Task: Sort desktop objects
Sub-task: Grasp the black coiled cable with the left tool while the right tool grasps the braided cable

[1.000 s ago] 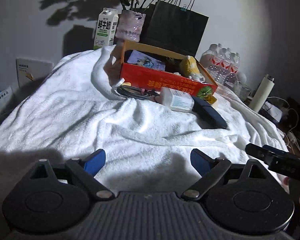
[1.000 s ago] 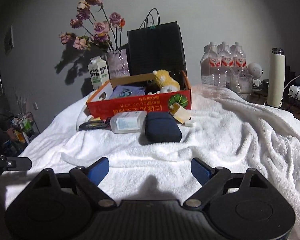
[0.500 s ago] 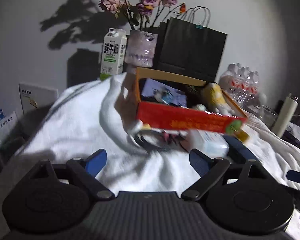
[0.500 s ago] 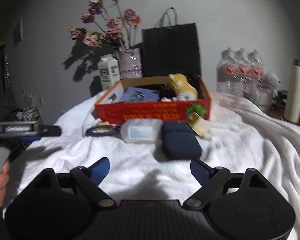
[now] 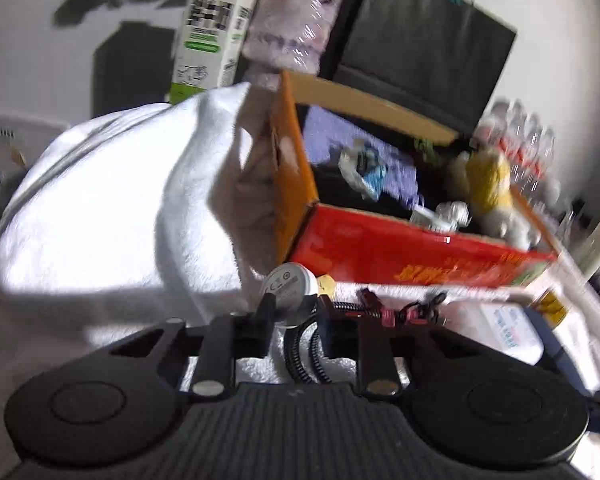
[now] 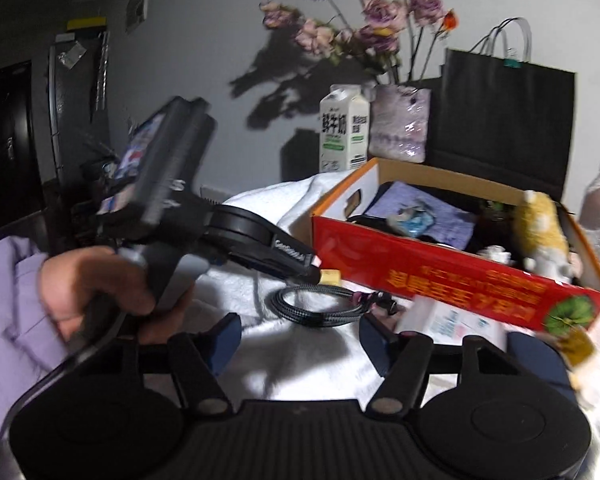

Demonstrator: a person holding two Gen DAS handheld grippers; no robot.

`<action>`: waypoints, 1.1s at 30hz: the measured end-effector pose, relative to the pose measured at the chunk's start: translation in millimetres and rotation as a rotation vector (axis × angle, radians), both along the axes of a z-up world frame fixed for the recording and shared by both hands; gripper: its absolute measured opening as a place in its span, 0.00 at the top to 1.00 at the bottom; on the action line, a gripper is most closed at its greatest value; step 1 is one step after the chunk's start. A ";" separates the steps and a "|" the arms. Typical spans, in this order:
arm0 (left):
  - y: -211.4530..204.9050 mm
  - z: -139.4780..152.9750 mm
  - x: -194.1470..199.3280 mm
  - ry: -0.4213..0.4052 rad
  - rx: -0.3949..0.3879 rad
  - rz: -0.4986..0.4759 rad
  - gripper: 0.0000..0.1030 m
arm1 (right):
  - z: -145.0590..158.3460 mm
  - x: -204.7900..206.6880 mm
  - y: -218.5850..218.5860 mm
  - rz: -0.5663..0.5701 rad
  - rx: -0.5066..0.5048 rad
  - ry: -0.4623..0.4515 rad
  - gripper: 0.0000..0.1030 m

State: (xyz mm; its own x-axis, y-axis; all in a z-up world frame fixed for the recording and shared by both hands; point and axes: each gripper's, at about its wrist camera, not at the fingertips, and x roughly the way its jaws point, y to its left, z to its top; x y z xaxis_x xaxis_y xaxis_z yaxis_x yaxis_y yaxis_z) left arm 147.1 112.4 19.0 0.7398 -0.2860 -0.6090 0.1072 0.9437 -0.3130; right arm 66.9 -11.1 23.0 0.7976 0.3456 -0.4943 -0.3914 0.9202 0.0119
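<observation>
Two claws reached in: my left claw (image 5: 296, 328) was closing around the coiled cable (image 5: 300, 352) just ahead; my right claw (image 6: 300, 336), half-wide and closing on nothing, trailed.

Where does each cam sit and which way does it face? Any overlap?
Left wrist: on the left gripper, low over the white towel, facing the red box; its fingers are closing around the coiled black cable.
Right wrist: on the right gripper, facing the red box; its jaws are closing on nothing; a hand holds the left gripper.
Shared: box, cable, milk carton.
</observation>
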 end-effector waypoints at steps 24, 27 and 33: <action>24.9 53.1 -133.7 -0.114 -0.136 0.118 0.91 | 22.2 -4.8 -9.2 -0.047 0.193 -0.053 0.91; 12.5 54.5 -149.9 -0.107 -0.157 0.080 0.91 | 39.3 -45.3 -33.8 -0.068 0.269 -0.098 0.91; -21.0 62.8 -171.5 -0.107 -0.199 -0.022 0.91 | 50.6 -107.8 -69.8 -0.150 0.303 -0.109 0.91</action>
